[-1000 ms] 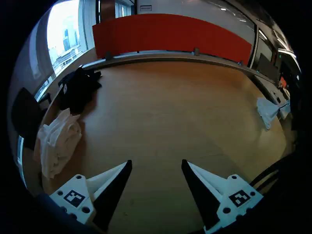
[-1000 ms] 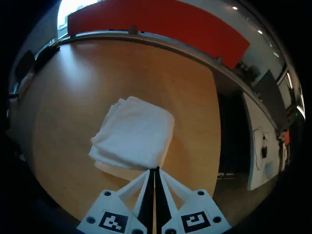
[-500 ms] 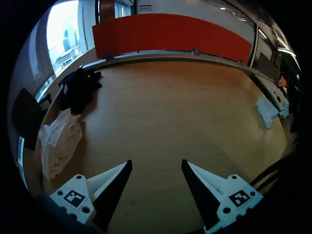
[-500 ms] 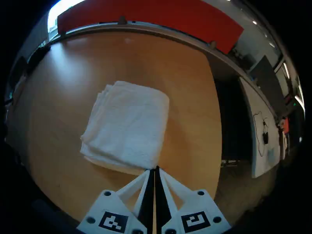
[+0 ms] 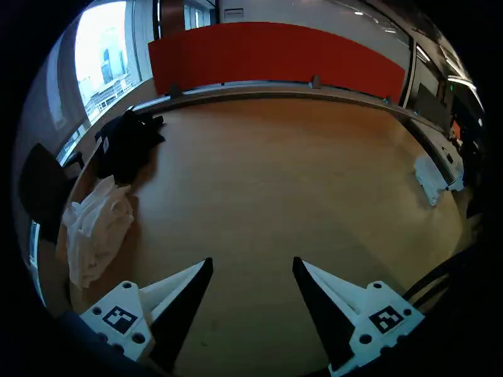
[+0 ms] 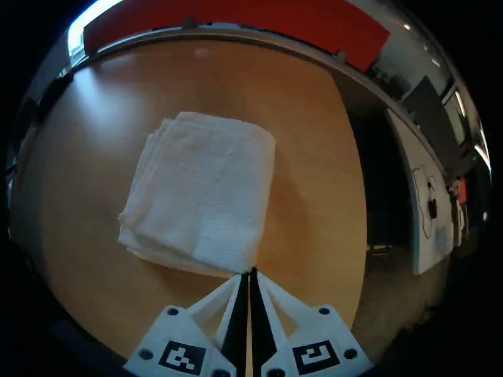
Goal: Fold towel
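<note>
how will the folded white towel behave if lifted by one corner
Likely floppy: the folded towel shows several loose cloth layers at its left edge, so a corner lift would probably unfold it. Pushed, it should slide, not roll, lying flat on the smooth table.

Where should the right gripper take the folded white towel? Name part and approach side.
Probably the folded towel at its near right corner, just ahead of the shut right gripper. Its right edge in the right gripper view is a closed fold, while loose layers fan along the left, so coming low from the near side catches every layer.
</note>
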